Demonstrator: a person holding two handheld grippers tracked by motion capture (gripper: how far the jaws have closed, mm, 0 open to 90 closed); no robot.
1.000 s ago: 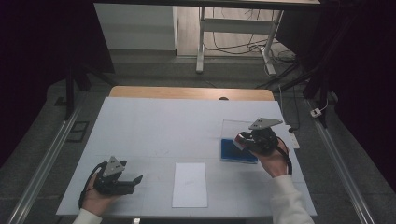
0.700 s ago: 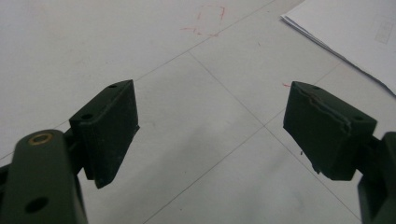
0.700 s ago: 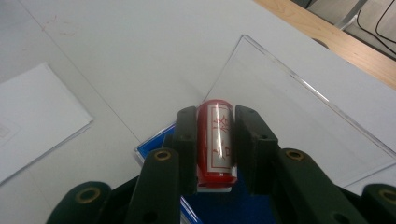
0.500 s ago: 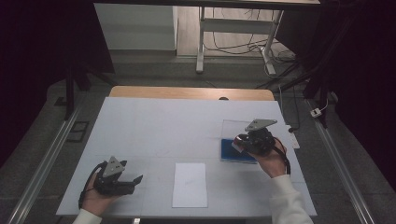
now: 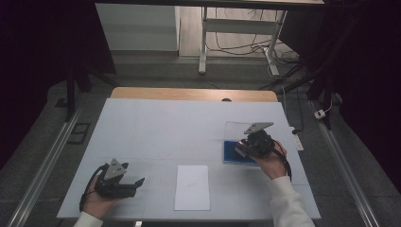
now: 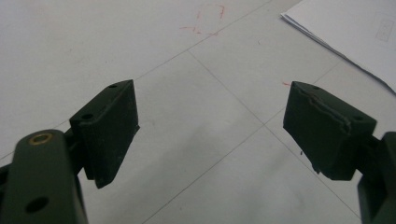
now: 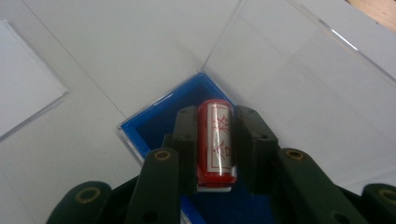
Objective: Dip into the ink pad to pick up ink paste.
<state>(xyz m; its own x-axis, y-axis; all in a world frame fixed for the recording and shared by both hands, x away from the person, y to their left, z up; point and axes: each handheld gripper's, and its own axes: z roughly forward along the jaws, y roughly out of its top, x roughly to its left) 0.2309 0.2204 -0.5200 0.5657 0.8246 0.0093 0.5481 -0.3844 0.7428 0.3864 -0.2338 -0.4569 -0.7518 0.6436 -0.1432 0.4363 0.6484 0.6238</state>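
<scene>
Right gripper point(image 7: 215, 144) pinches the red cylinder point(image 7: 215, 140) over the blue tray point(image 7: 154, 126) of the clear-lidded case point(image 5: 242, 137), left gripper point(image 6: 210, 130) spread and idle on the table point(image 5: 156, 127) (risk: smooth cylinder could slip, rolling off the tray).

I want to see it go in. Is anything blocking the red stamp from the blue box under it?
Nothing visible blocks it. The right gripper holds the red stamp just over the blue box, whose clear lid stands open behind.
</scene>
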